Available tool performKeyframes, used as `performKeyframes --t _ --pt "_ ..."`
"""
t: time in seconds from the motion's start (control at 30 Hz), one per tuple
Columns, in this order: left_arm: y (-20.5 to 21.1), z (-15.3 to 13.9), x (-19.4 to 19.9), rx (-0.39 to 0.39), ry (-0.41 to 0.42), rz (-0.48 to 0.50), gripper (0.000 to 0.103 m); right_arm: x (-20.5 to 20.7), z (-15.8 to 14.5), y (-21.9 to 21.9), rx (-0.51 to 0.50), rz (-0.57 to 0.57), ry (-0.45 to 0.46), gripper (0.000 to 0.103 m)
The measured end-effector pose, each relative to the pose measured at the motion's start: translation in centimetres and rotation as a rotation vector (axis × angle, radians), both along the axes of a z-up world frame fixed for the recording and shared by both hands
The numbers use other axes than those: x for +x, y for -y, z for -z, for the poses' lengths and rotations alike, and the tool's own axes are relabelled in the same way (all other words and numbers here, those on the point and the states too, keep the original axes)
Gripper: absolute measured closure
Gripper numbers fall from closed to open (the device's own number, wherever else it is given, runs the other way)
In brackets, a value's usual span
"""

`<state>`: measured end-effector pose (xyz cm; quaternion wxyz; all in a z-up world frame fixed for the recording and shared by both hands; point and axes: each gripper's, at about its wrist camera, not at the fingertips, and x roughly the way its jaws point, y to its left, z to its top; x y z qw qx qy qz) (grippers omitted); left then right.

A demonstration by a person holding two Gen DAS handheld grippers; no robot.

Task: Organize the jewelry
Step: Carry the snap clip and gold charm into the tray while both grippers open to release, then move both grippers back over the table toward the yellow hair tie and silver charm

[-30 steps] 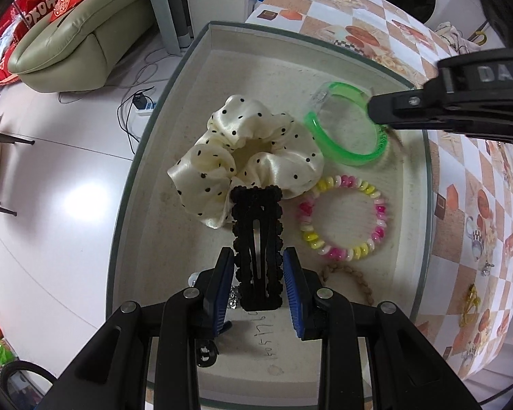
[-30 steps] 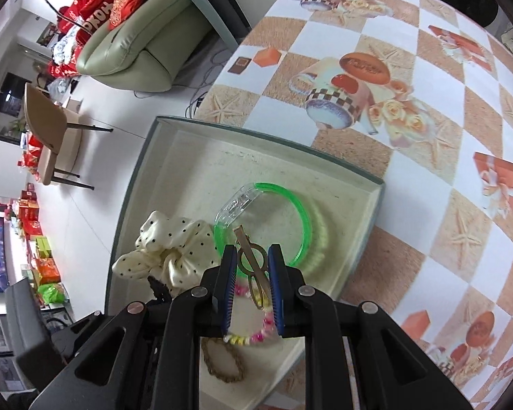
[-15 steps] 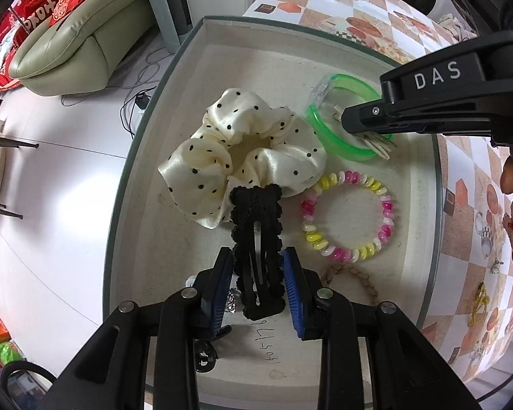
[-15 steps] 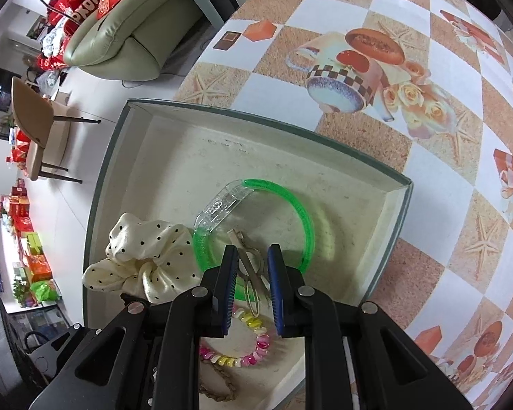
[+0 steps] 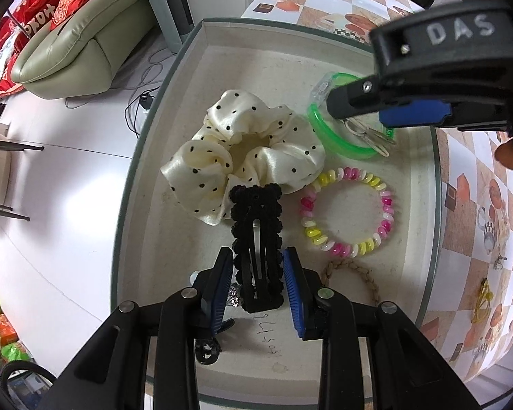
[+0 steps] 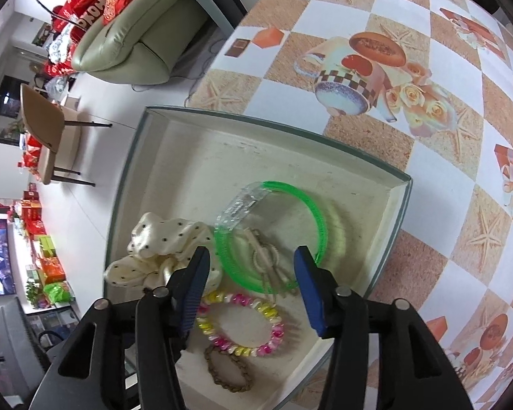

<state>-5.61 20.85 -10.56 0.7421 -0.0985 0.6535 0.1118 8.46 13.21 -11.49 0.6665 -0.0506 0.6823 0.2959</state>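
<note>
Both my tongs have just opened. Left gripper [image 5: 258,278] straddles the black hair clip [image 5: 256,246], whose long axis points toward the scrunchie [image 5: 242,150]; right gripper [image 6: 251,285] gapes above the metal clip [image 6: 266,259].

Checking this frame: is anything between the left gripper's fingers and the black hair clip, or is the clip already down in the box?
Nothing visible stands between them. The black hair clip lies on the floor of the box, its far end against the cream scrunchie. The left gripper straddles it, its jaws having just been opening, with small gaps on both sides.
</note>
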Motion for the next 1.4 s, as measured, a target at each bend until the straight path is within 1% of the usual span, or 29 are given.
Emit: performKeyframes --t 0.03,0.07,0.13,0.2,0.23,0.33,0.37,0.4,0.43,0.47,0.7,0.87,1.0,1.13,1.23,1.4 --pt "0.0 -0.2 -0.1 0.01 0.003 -0.003 0.039 0.0 -0.3 0.1 0.008 0.003 0.001 0.044" --pt "0.0 -0.6 -0.2 0.027 0.016 -0.007 0.022 -0.1 -0.6 0.2 0.018 0.008 0.002 0.041" --pt "0.1 -1.4 -0.3 0.048 0.034 -0.008 0.02 -0.3 -1.4 0.7 0.04 0.021 0.007 0.038" --pt "0.1 -1.7 -0.3 0.037 0.03 -0.003 0.02 -0.4 -2.1 1.4 0.057 0.034 0.012 0.032" --pt "0.1 -1.9 -0.3 0.034 0.027 -0.002 0.02 -0.5 -2.4 1.8 0.064 0.044 0.013 0.031" --pt "0.3 -2.2 -0.3 0.043 0.016 0.009 0.02 -0.8 -3.1 3.2 0.076 0.067 0.009 0.026" --pt "0.4 -2.3 -0.3 0.052 0.014 0.014 0.02 -0.9 -3.4 3.8 0.079 0.074 0.01 0.023" --pt "0.6 -2.3 -0.5 0.059 0.013 0.017 0.007 -1.0 -3.7 4.5 0.083 0.084 0.013 0.022" --pt "0.7 -2.5 -0.7 0.068 0.012 0.019 0.0 -1.2 -4.0 5.3 0.085 0.097 0.015 0.022" --pt "0.9 -2.9 -0.8 0.084 0.021 0.019 0.0 -1.5 -4.1 6.0 0.085 0.11 0.016 0.022" --pt "2.9 -4.5 -0.9 0.091 0.026 0.094 0.0 -1.6 -5.1 13.8 0.069 0.229 0.009 0.018" --pt "5.9 -5.9 -0.1 0.074 0.056 0.177 0.0 -2.1 -5.5 21.0 0.045 0.359 0.015 0.018" --pt "8.6 -6.7 1.1 0.055 0.073 0.239 0.0 -2.7 -5.4 27.1 0.005 0.475 0.004 0.018" --pt "11.4 -7.2 1.8 0.032 0.084 0.299 0.0 -4.0 -5.0 31.8 -0.046 0.545 -0.005 0.018" --pt "13.7 -7.3 2.5 0.023 0.084 0.35 0.0 -5.2 -4.5 34.3 -0.077 0.576 -0.016 0.018" --pt "16.8 -6.3 3.1 0.011 0.061 0.414 0.0 -7.6 -3.5 36.7 -0.13 0.587 -0.031 0.018"
